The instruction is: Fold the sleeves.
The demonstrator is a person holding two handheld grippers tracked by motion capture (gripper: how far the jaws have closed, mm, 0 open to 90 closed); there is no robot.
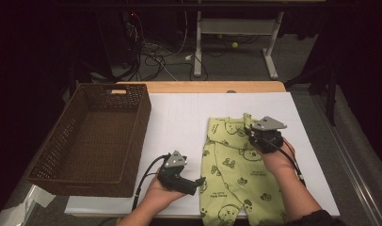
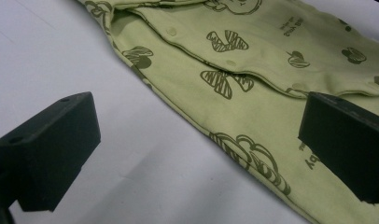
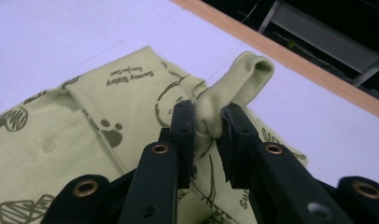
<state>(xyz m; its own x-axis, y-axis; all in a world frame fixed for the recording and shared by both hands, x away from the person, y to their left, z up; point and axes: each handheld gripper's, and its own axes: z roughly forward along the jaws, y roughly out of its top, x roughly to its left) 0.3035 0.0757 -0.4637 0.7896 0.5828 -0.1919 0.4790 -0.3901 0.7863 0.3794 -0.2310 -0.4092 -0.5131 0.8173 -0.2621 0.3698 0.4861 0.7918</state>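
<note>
R gripper [image 3: 207, 122] is pinched on a sleeve [image 3: 234, 86] of the green baby romper [image 1: 236, 169], which lies flat on the white mat [image 1: 179, 117], right of centre. L gripper [image 1: 198, 183], jaws wide w/ nothing between, sits at the romper's left edge. Risks: thin pinch may slip; unpinned body could drag & bunch. Wicker basket [image 1: 67, 179] stands far left.

My pale green printed baby romper [image 1: 234, 165] lies flat on the white worktop [image 1: 179, 117], one sleeve [image 3: 234, 84] pinched upward.
</note>
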